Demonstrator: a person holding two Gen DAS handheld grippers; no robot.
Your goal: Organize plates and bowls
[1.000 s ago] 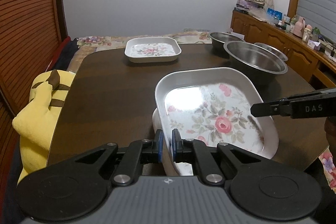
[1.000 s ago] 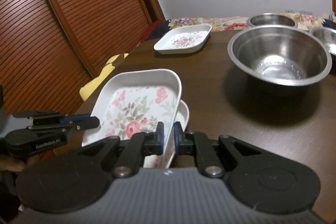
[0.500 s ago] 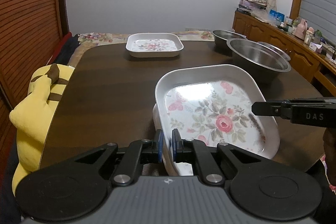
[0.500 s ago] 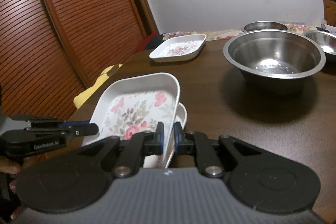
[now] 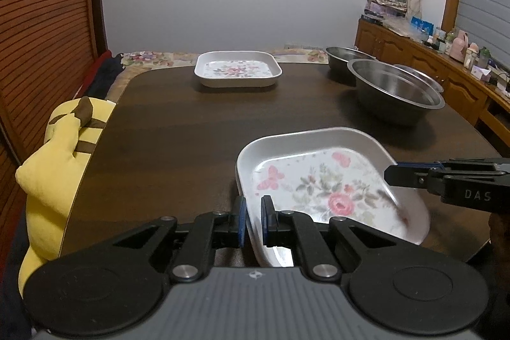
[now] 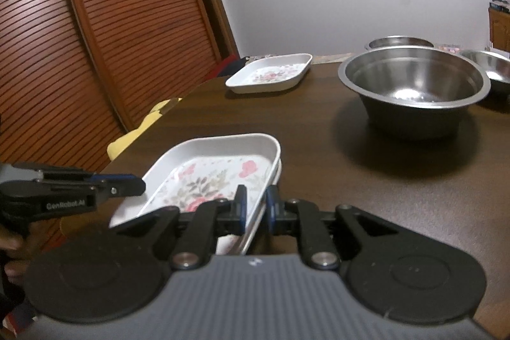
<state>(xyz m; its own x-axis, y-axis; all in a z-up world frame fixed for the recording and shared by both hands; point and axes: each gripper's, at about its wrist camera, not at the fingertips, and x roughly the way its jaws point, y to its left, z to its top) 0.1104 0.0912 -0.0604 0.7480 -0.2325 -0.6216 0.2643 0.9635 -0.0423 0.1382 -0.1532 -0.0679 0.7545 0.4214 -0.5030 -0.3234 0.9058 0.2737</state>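
My left tongs (image 5: 253, 220) clamped the floral plate's (image 5: 322, 180) near rim; my right tongs (image 6: 255, 209) were opening around its opposite rim. It sat nested on another at the desk (image 5: 178, 129) edge; one plate (image 5: 237, 69) and three steel bowls (image 5: 393, 90) remained unsorted.

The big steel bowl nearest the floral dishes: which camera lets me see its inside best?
The right wrist view. The big steel bowl sits whole and close there, its shiny bottom and inner wall open to view. In the left wrist view the same bowl lies farther off at the right, seen at a shallower angle, its bottom hidden.
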